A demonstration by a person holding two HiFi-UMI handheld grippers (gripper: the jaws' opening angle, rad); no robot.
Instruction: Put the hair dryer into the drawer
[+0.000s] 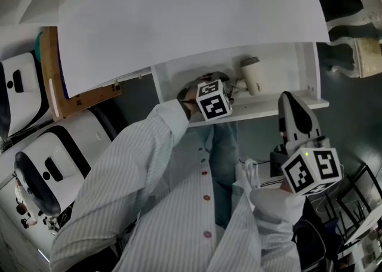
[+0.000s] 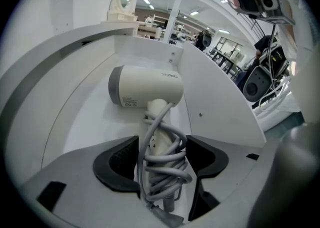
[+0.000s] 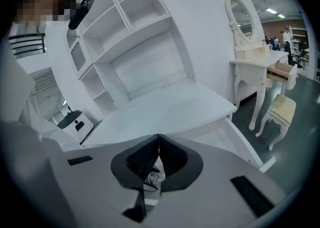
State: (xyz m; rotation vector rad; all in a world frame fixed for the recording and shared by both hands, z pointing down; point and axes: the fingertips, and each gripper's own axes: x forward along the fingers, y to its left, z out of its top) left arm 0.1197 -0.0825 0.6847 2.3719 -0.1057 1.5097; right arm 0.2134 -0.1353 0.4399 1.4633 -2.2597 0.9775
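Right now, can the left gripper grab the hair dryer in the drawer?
Probably yes. The left gripper has its jaws apart on either side of the hair dryer, right at its cord-wrapped handle, with nothing else between. The dryer lies in the open drawer.

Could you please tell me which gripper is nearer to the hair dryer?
Left. The left gripper has its open jaws either side of the hair dryer, at its cord-wrapped handle, in the drawer; the right gripper, shut, is held apart from it, nearer the person.
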